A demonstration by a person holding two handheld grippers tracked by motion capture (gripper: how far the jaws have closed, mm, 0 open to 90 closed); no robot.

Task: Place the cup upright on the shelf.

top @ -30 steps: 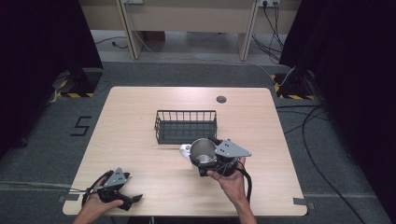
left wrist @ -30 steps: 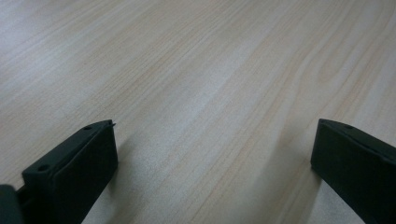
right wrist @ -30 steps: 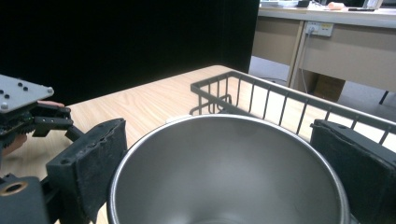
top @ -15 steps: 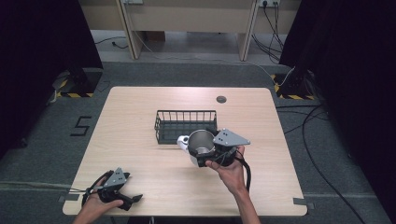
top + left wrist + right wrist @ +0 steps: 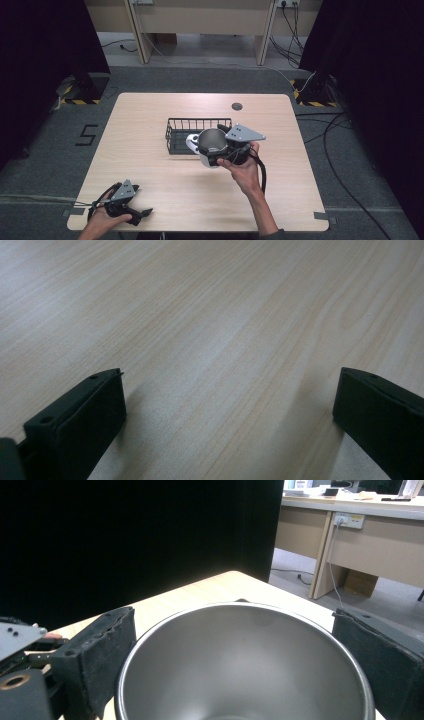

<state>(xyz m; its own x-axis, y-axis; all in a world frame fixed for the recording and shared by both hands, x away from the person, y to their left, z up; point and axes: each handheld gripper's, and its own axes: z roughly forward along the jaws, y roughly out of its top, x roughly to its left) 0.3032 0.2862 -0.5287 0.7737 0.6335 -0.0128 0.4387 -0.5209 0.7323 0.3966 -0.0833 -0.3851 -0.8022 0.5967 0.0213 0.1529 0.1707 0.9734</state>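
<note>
While the right hand-held gripper holds a steel cup above the worktop, the left hand-held gripper rests at the near left corner.

From above, the cup hangs at the near right corner of a black wire basket, with a white object beside it. Up close, the right gripper view shows jaws pressed on either side of the cup's open rim; the left gripper view shows jaws wide apart over bare wood.

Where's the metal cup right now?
In the high view the metal cup sits between the right gripper's jaws, lifted at the wire basket's right front corner, near table centre.
</note>
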